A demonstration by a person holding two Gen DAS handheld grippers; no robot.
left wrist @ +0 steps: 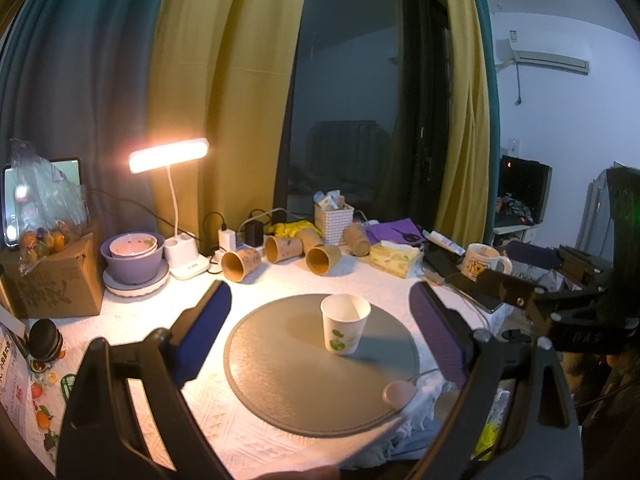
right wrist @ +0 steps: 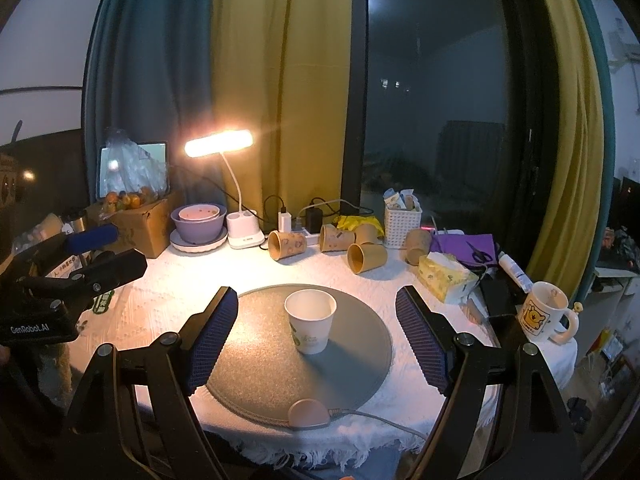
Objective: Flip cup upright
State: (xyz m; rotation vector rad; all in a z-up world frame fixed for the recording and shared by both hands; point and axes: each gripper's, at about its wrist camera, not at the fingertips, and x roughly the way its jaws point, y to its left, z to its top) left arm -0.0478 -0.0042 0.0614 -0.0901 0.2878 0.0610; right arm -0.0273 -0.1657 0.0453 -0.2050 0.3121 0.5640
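A white paper cup (left wrist: 345, 329) with green print stands upright, mouth up, on a round grey mat (left wrist: 280, 368). It also shows in the right wrist view (right wrist: 310, 321) on the same mat (right wrist: 256, 344). My left gripper (left wrist: 320, 320) is open and empty, its blue-padded fingers well apart and short of the cup on either side. My right gripper (right wrist: 316, 316) is open and empty, also held back from the cup. The left gripper's body shows at the left edge of the right wrist view (right wrist: 80, 276).
Several brown paper cups (right wrist: 286, 244) lie on their sides at the back of the table. Behind are a lit desk lamp (right wrist: 219, 143), purple bowls (right wrist: 199, 222), a cardboard box (right wrist: 140, 220), a white basket (right wrist: 402, 220), a tissue pack (right wrist: 446, 272) and a bear mug (right wrist: 545, 312).
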